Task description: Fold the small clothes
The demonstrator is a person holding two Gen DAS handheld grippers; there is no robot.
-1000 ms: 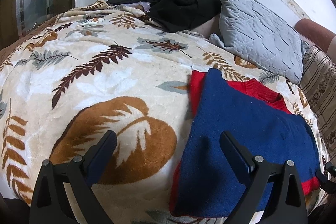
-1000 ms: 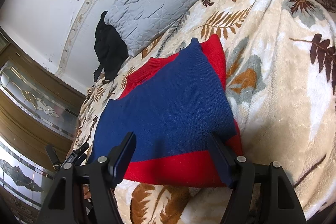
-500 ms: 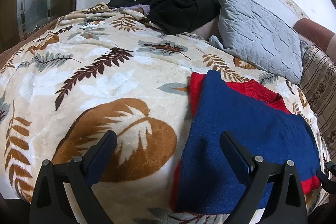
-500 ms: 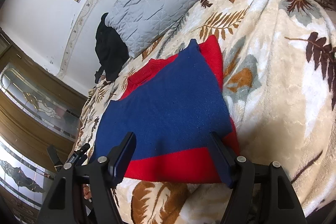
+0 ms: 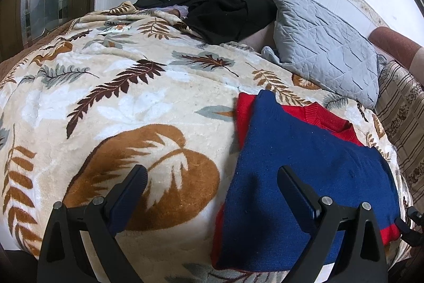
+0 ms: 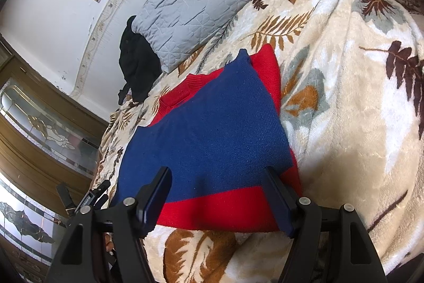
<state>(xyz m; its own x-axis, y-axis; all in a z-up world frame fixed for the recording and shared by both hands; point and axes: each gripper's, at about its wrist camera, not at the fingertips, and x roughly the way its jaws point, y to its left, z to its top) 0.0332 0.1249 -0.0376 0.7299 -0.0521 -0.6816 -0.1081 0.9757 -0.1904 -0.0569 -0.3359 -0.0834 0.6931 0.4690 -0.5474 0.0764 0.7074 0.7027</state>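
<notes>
Flat, folded sweater (image 5: 304,171), collar toward pillow (image 5: 326,44)

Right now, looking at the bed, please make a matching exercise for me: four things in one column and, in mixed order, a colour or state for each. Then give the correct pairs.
Things:
1. sweater
2. pillow
3. heap of clothes
4. left claw

Colour or state:
A. black, piled by the wall
B. open, holding nothing
C. blue and red, lying folded on the blanket
D. grey, quilted

Pairs: 1-C, 2-D, 3-A, 4-B
</notes>
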